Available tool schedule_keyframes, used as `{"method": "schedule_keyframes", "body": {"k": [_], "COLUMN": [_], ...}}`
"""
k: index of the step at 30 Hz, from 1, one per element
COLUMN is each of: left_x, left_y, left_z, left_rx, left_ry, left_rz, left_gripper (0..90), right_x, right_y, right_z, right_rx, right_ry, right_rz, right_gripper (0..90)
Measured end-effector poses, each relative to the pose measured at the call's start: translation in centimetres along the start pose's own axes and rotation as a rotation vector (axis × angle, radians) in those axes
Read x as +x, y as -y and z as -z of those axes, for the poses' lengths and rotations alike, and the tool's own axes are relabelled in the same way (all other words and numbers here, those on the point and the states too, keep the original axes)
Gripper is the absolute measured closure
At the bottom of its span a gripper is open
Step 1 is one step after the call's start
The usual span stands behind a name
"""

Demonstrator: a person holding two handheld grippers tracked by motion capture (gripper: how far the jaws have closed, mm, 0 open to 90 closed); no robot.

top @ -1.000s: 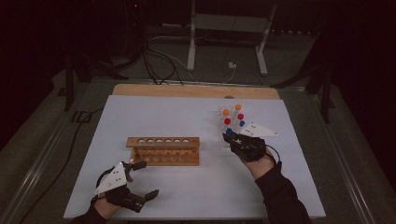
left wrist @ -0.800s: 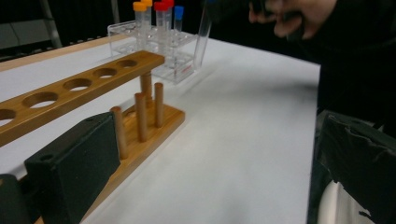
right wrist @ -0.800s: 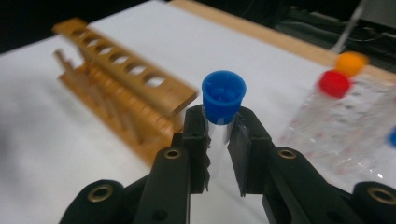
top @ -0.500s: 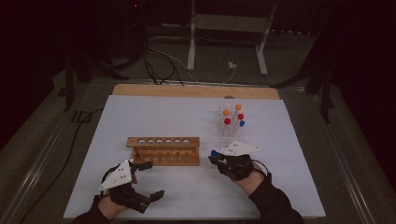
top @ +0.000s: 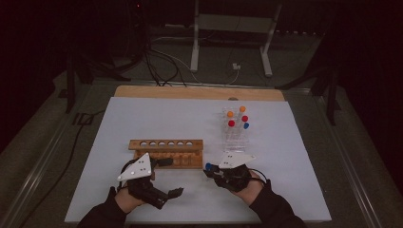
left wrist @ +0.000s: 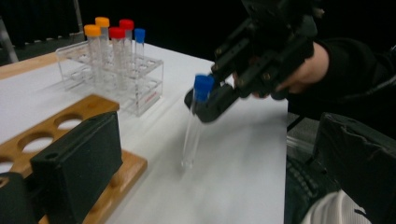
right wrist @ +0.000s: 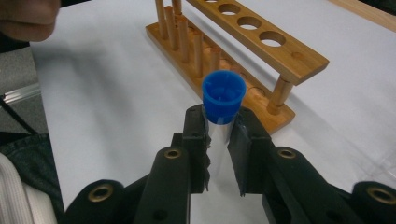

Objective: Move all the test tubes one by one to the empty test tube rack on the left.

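Nearest me, at 7 o'clock on the counter [top: 294,190], I hold the left tool [top: 169,176] low with its jaws spread wide and nothing between them. At 5 o'clock I hold the right tool [top: 209,169], jaws pinching a clear blue-capped tube [left wrist: 195,120] just under its cap. In the left gripper view the tube hangs nearly upright, tilted a little, its lower end close to the white counter surface; I cannot tell whether it touches.

Just beyond both tools, near the counter's centre, stands the wooden rack [top: 166,152], its top bar showing a row of round holes, all open. In the right gripper view the rack lies past the cap, apart from the tube.

Farther out, at 1 o'clock, a clear plastic rack [top: 236,137] holds upright tubes with orange, red and blue caps.
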State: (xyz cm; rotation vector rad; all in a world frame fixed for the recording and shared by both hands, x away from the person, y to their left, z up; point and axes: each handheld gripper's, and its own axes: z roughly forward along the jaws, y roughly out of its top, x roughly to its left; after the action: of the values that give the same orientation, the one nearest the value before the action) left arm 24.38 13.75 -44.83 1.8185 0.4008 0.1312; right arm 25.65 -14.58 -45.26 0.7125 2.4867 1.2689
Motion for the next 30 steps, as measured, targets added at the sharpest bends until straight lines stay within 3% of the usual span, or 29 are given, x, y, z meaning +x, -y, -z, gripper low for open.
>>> {"method": "schedule_keyframes", "body": {"k": [4, 8, 14, 20, 30], "left_x": [0.3, 0.6, 0.7, 0.5, 0.6], "left_y": [-0.8, -1.3, -1.7, -2.1, -1.9], "left_z": [-1.2, -2.3, -3.7, -4.8, -6.1], "left_rx": [0.007, 0.009, 0.019, 0.033, 0.057], "left_ry": [0.027, 0.045, 0.044, 0.042, 0.032], "left_rz": [-0.005, -0.007, -0.031, -0.057, -0.085], "left_gripper": [8.4, 18.6, 31.3, 50.0, 68.3], "right_x": [0.2, 0.5, 0.6, 0.8, 0.7], "right_y": [-0.1, -0.3, -0.4, -0.4, -0.4], "right_z": [0.1, 0.2, 0.2, 0.2, 0.3], "right_rx": [-0.003, -0.01, -0.01, -0.009, -0.01], "right_ry": [-0.012, -0.019, -0.029, -0.036, -0.036], "right_rz": [0.012, 0.021, 0.026, 0.025, 0.027], "right_gripper": [76.8, 76.8, 76.8, 76.8, 76.8]}}
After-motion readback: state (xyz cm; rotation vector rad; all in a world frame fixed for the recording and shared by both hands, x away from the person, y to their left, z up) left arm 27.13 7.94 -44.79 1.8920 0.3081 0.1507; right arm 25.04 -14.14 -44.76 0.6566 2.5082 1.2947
